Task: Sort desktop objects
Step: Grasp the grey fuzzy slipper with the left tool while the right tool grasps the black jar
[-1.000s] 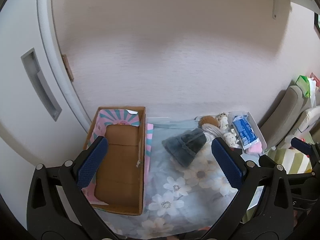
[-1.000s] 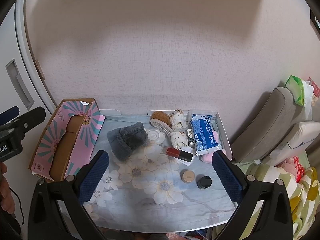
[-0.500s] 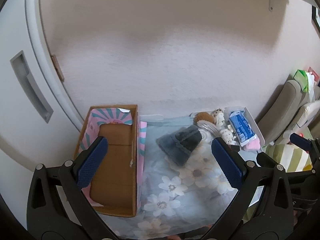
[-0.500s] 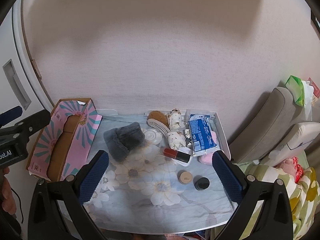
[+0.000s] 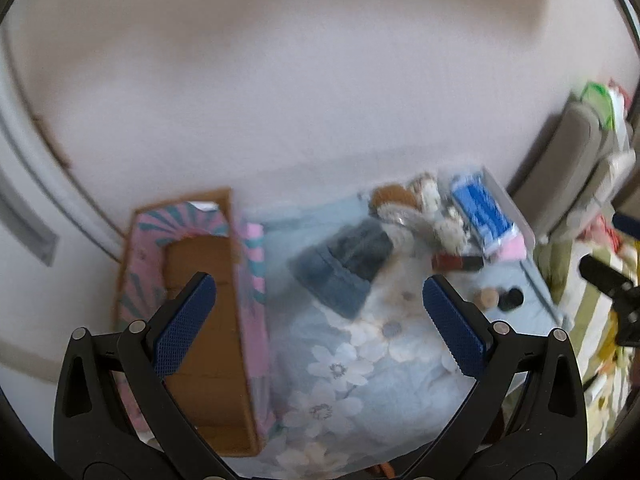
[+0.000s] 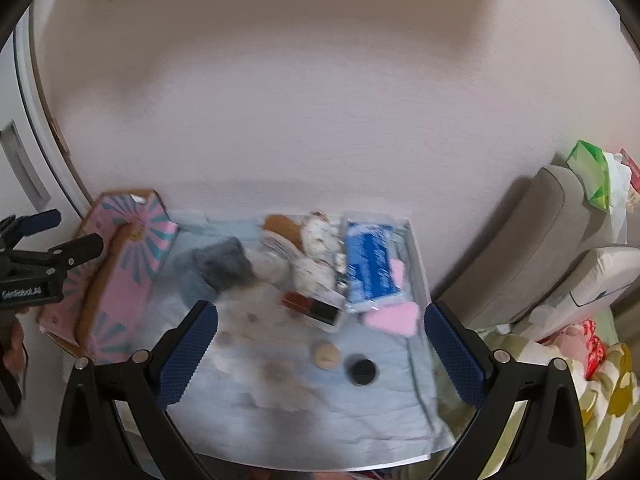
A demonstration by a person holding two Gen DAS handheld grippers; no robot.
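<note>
Both grippers, left (image 5: 318,296) and right (image 6: 320,326), hang wide open and empty above the cluttered table (image 6: 304,412), sorting apparently unstarted; next, likely a descent onto the grey hat (image 5: 346,262) beside the empty box (image 5: 200,320).

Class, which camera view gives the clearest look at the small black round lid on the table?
The right wrist view: the black lid lies unobstructed between the gripper's fingers. The left wrist view shows it only small and blurred near the table's far edge.

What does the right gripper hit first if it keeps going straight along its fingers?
Probably the red-and-black tube, which lies near the midline between the open right gripper's fingers; the tan round cap sits just below it. The frame is blurred and depth is unclear, so it might reach the floral cloth first.
</note>
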